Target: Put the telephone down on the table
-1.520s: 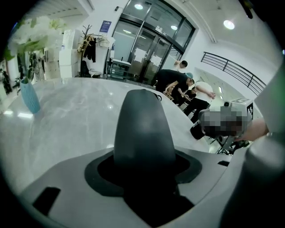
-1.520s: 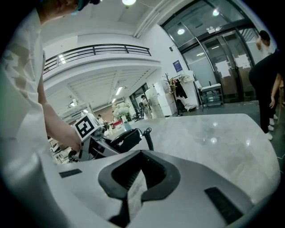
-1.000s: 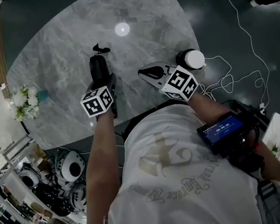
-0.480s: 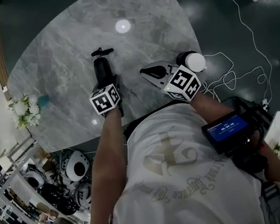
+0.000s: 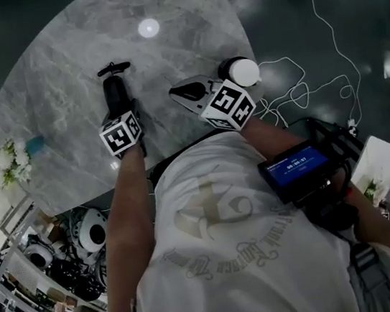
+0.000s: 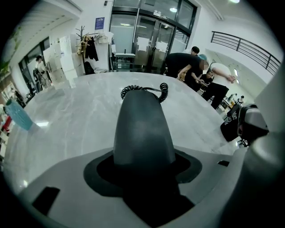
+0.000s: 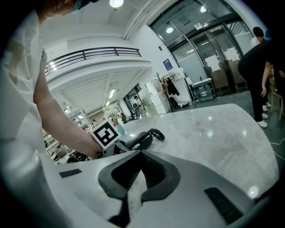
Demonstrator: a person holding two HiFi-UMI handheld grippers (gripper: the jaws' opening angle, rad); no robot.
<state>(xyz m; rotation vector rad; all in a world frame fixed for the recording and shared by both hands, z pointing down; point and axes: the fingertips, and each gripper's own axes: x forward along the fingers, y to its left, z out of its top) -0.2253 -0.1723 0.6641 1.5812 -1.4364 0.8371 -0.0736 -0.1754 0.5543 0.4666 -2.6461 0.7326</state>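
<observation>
**Handset low over the marble, pointing away from us**

On the left, we are gripping the telephone (image 5: 114, 92) with the left gripper (image 5: 119, 112) — its jaws are standing wide yet clamping the near end of the black handset. Its long axis is running straight away from us, with the coiled cord (image 5: 114, 68) trailing off the far tip onto the table (image 5: 52, 71). The handset is lying low along the grey top; whether it is touching we cannot tell. Our left forearm is reaching forward, the gripper tipping steeply down. To the right, the right gripper (image 5: 183, 93) is hovering near the table's edge — jaws pressed together, empty, and apart from the handset.
</observation>
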